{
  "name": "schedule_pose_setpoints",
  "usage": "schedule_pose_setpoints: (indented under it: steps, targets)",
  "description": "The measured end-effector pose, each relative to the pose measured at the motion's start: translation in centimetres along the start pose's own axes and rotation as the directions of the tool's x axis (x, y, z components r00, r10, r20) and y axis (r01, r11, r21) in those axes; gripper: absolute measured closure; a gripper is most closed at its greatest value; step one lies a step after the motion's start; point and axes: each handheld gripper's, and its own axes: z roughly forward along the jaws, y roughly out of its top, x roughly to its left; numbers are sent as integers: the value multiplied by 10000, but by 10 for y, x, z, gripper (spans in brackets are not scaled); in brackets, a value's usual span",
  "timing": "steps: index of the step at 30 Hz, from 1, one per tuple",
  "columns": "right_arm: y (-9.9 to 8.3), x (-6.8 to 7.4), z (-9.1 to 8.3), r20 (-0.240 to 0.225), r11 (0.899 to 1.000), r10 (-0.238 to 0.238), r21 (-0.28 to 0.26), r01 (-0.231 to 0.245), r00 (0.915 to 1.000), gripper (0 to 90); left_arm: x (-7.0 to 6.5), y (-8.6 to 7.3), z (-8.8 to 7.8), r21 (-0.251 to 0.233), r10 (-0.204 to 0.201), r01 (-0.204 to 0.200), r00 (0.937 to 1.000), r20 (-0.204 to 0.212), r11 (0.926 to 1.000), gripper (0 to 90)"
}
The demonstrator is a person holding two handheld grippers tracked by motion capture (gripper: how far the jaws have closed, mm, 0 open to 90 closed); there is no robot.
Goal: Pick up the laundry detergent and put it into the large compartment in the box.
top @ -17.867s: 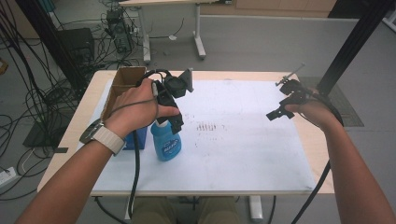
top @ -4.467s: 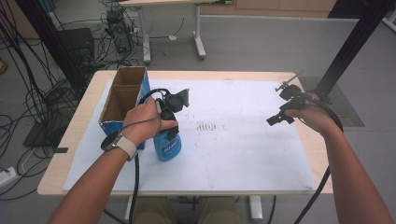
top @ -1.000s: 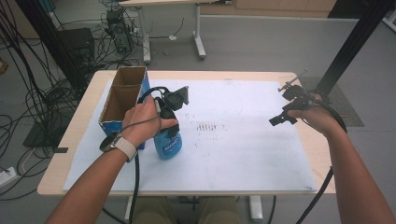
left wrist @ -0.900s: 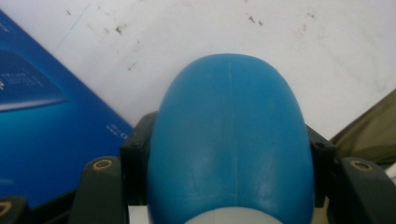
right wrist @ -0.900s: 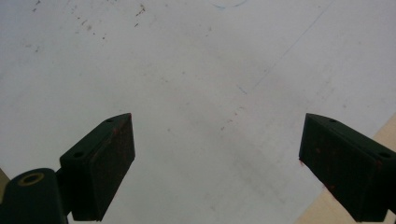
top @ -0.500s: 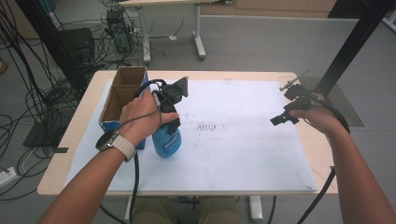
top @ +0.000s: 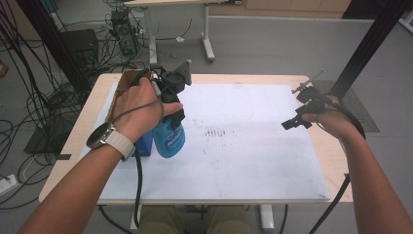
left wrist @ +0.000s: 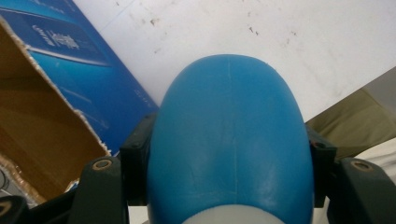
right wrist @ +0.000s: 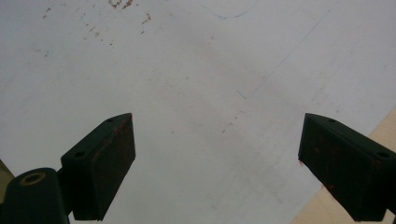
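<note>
A lab or engineering workroom set up for recording hand-held gripper work.

A light wooden table (top: 336, 161) carries a white, scuffed work sheet (top: 253, 151) and stands on a plain grey floor (top: 272, 48). To the left, bundles of black cables (top: 34, 97) trail across the floor beside dark equipment (top: 83, 44) and a power strip (top: 7, 183). Behind, a second desk on a white metal leg frame (top: 207, 34) holds more wiring and gear (top: 122, 22). A black metal post (top: 370, 44) rises at the right. Nothing domestic appears; the furniture is bare and functional.
</note>
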Motion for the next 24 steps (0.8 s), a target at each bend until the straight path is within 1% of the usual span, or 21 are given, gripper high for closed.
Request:
schedule_pose_setpoints:
  steps: [5, 7, 10, 11, 13, 15, 17, 18, 19, 20, 24]
  targets:
    - [1, 1, 1, -17, 10000, -45, 15, 45, 10000, 110, 4, -1, -13, 56, -185, 185, 9998, 75, 9998, 382]
    - [0, 1, 2, -27, 10000, -34, -8, 34, 10000, 110, 5, -1, -19, 63, -230, 230, 9997, 27, 9997, 382]
    - [0, 0, 1, -12, 10000, -21, 8, 21, 10000, 110, 6, -1, -27, 19, -300, 300, 9995, -18, 9995, 382]
    - [0, 0, 1, -14, 10000, -26, -2, 26, 10000, 110, 8, -1, -30, -33, -334, 334, 9994, 11, 9994, 382]
    - [-1, 0, 1, -26, 10000, -45, -16, 45, 10000, 110, 12, -2, -34, -82, -455, 455, 9989, 62, 9989, 382]
    - [-2, 0, 0, -40, 10000, -21, -69, 21, 10000, 110, 14, -1, -37, -19, -498, 498, 9987, 63, 9988, 382]
    - [-3, 0, 0, -45, 10000, -8, -87, 8, 10000, 110, 17, -1, -39, -89, -676, 676, 9977, 79, 9977, 382]
    - [-3, -1, 0, -57, 10000, -19, -91, 19, 10000, 110, 18, 0, -40, -36, -652, 652, 9979, 62, 9979, 382]
    - [-3, -1, 0, -64, 10000, -8, -83, 7, 10000, 110, 18, 0, -41, -76, -701, 701, 9975, 64, 9975, 382]
    - [-3, -1, 0, -71, 10000, -5, -87, 4, 10000, 110, 19, 2, -43, 9, -745, 745, 9972, 81, 9972, 382]
    - [-4, -2, -1, -72, 9999, -14, -148, 13, 10000, 110, 26, 4, -50, 34, -937, 936, 9953, 244, 9956, 382]
